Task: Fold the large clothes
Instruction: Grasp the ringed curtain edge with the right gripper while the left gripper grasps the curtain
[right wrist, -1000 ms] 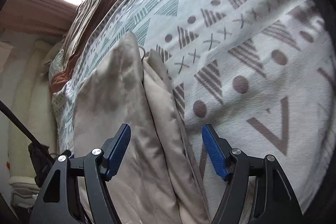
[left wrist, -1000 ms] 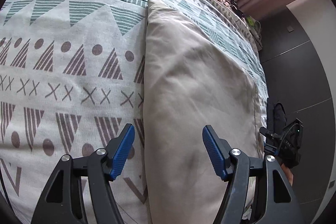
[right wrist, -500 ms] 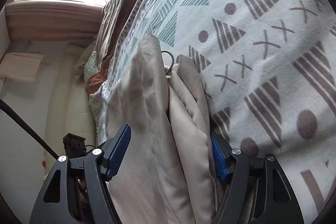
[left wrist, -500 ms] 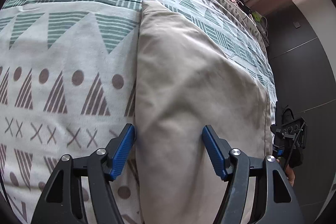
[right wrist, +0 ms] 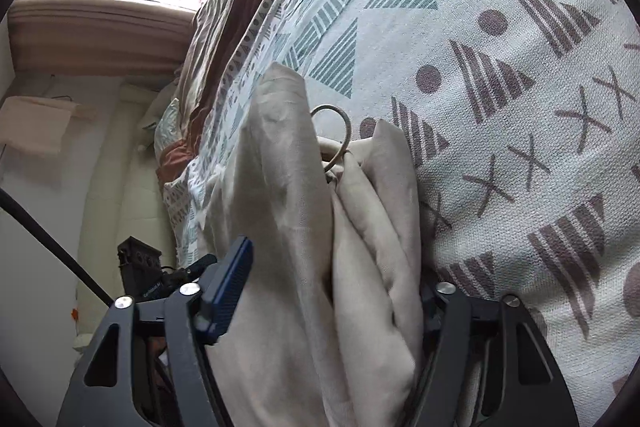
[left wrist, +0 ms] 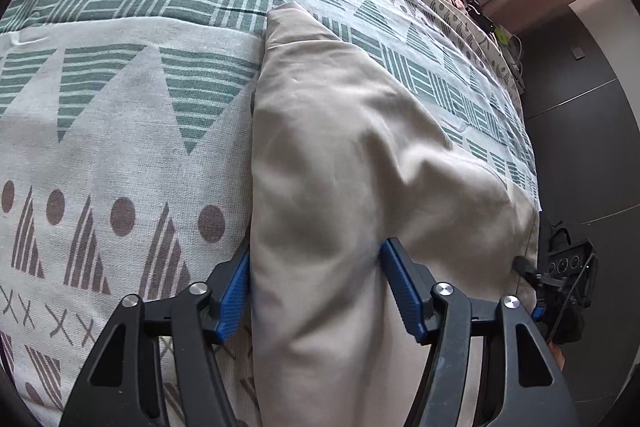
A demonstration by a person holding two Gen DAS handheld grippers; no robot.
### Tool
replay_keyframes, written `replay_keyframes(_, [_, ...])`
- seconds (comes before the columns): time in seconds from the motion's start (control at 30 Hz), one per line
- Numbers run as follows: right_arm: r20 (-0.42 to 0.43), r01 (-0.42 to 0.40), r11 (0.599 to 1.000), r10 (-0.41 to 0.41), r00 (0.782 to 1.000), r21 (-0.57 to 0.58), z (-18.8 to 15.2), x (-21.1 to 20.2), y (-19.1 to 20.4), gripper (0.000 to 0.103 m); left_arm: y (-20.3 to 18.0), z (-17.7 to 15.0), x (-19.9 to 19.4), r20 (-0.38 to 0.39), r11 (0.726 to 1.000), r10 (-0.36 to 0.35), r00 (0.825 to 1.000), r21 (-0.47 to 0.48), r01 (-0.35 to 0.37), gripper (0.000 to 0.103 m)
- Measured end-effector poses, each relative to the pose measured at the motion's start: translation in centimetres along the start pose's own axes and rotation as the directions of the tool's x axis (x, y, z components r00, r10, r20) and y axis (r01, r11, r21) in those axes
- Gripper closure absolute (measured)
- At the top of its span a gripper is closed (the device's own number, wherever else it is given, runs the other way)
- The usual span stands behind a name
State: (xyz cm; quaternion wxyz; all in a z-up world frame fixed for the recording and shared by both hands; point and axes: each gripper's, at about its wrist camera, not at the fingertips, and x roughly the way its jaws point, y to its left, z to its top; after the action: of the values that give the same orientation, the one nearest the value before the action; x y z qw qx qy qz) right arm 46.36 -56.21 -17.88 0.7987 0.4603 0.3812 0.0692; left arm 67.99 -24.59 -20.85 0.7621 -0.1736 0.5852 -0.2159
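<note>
- The left gripper (left wrist: 316, 287) is seen with its blue jaws set on either side of the near edge of the beige garment (left wrist: 352, 163); the jaws have just been closing, and both pads appear to press the cloth, which bulges between them.
- The right gripper (right wrist: 332, 291) is set over the garment's other end; its jaws have just been closing too. The left-hand pad is seen against the cloth, while the right-hand pad is hidden behind the bunched layers, so a full clamp cannot be confirmed.
- The garment is laid on the patterned bedspread (left wrist: 120, 147), folded into a long narrow strip along the bed's edge, running away from both grippers.
- The cloth is judged light, soft and limp: it creases readily, sags where unsupported, and its stacked layers may slide apart. Hold is best taken across all layers at the near corners, so that no layer is left behind.
- A cord loop (right wrist: 332, 131) is shown only in the right wrist view, standing out of the garment's far layers, where the separate folds can be counted.
- The smooth top face of the garment and the dark floor (left wrist: 580, 147) beyond it are shown only in the left wrist view.
</note>
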Motion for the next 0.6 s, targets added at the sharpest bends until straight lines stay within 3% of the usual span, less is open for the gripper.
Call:
replay_keyframes(0.1, [0.009,0.018,1.0,-0.018,1.0,0.012,-0.5,0.3,-0.1,0.074,-0.4,0.0,-0.1,0.013,1.0,0.003,1.0,0.004,-0.003,0.055])
replay_keyframes(0.2, [0.024,0.025,1.0,-0.024,0.999,-0.001,-1.0,-0.5,0.5,0.082,-1.2,-0.1,-0.7,0.038,1.0,0.024,0.999,0.014,-0.025,0.067])
replay_keyframes(0.33, [0.06,0.018,0.999,-0.017,0.998,-0.029,-2.0,-1.7,2.3,0.087,-2.2,-0.5,-2.3,0.08,0.999,0.025,0.996,0.045,-0.028,0.079])
replay_keyframes(0.6, [0.134,-0.018,0.993,0.033,0.99,-0.115,-5.5,-4.6,8.4,0.09,-3.9,-1.5,-8.2,0.171,0.996,-0.004,0.985,0.086,-0.011,0.085])
